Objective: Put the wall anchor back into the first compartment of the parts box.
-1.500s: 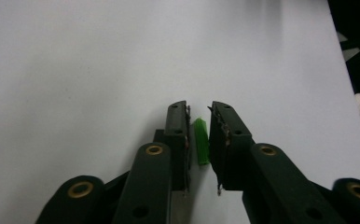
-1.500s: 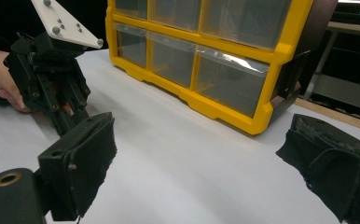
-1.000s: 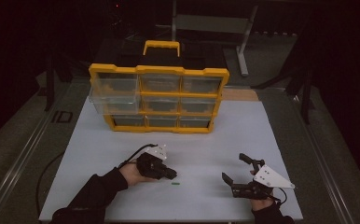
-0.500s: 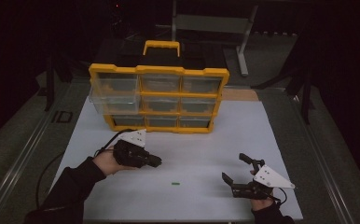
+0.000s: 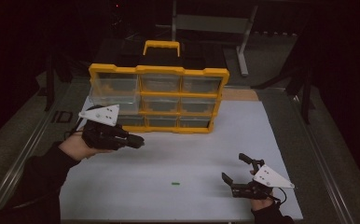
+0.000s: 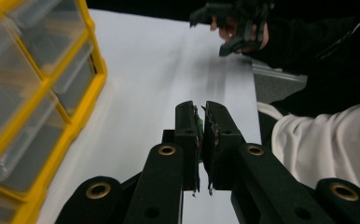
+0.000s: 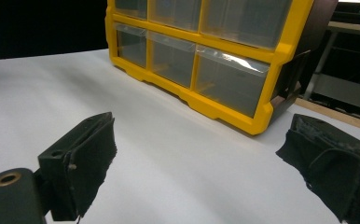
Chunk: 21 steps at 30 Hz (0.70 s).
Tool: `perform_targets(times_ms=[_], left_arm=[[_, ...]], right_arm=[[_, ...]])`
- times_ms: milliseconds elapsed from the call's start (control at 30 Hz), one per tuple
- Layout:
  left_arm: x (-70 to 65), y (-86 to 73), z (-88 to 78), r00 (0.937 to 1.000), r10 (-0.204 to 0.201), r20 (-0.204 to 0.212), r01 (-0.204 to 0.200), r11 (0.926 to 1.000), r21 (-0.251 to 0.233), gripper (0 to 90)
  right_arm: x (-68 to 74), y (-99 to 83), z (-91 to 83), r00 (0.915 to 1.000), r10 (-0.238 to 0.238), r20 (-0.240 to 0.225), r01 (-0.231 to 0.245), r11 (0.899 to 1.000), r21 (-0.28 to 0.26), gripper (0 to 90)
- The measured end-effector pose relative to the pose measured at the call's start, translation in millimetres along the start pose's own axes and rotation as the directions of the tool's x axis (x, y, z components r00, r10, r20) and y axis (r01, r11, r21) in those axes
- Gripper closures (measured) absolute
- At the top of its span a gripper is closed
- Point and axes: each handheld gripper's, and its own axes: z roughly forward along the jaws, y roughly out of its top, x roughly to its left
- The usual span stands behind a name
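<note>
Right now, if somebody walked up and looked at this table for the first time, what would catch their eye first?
The yellow drawer cabinet would, standing upright at the far edge of the white table with its clear drawers facing the person. Next, the left gripper, raised in front of the cabinet's lower left corner with its jaws nearly shut, and the right gripper, open, low near the table's front right. A tiny green piece lies alone between them.
</note>
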Motion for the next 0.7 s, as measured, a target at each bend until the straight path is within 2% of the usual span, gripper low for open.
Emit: perform_targets(times_ms=[67, 200, 367, 700], left_arm=[[-1.5, 9.6, -14.2, 0.9999, 0.013, -0.001, -0.013, 0.9998, -0.014, 83.3], [-2.9, 17.6, -25.7, 0.9995, 0.028, -0.014, -0.028, 0.9995, -0.015, 83.2], [-4.3, 31.1, -48.4, 0.9980, 0.049, -0.040, -0.050, 0.9985, -0.024, 83.2], [2.1, 53.9, -89.1, 0.9933, 0.077, -0.086, -0.082, 0.9947, -0.062, 83.2]], right_arm=[[0.3, -0.1, 0.1, 1.0000, 0.002, 0.002, -0.002, 1.000, 0.001, 8.1], [0.1, -0.1, 0.0, 1.0000, 0.002, 0.002, -0.002, 1.000, -0.001, 8.1], [0.2, 0.0, 0.1, 1.0000, -0.002, 0.001, 0.002, 1.000, -0.001, 8.1], [0.8, -0.2, 1.0, 1.0000, -0.002, 0.000, 0.002, 1.000, 0.000, 8.1]])
